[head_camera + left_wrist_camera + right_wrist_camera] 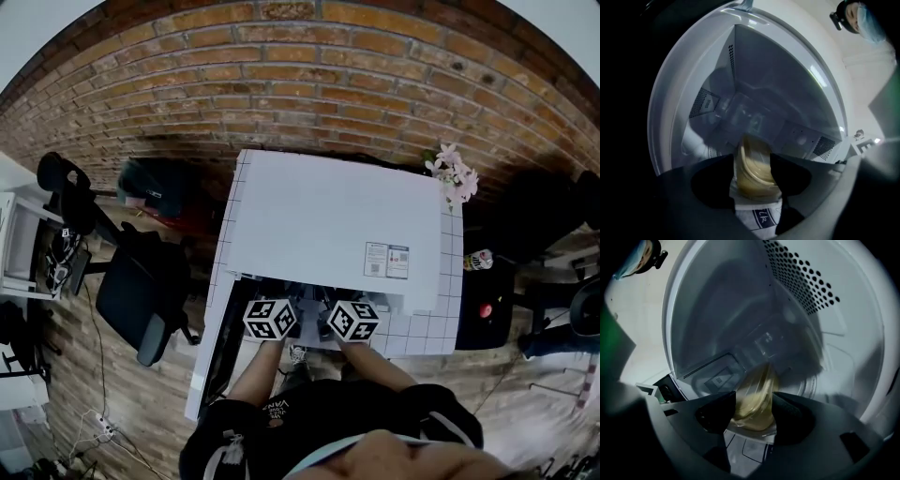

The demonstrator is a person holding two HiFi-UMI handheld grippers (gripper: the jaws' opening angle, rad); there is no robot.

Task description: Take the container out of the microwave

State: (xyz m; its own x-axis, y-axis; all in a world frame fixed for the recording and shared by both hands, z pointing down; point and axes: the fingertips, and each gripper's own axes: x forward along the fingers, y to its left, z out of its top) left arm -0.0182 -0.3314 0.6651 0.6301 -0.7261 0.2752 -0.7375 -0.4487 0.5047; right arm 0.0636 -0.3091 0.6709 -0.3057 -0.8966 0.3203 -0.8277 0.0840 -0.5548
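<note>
Brick wall backs a white microwave (333, 220) on a tiled table (433, 328). The clear container (749, 161) of yellowish food sits inside the cavity. The left gripper (753, 174) and the right gripper (752, 409) each have their jaws pressed against its sides, one pair per side. I'd say draw both back together, level, so it clears the opening's sill without tipping.

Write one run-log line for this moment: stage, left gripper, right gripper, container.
stage: gripping inside microwave | left gripper: shut on container | right gripper: shut on container | container: not out yet
</note>
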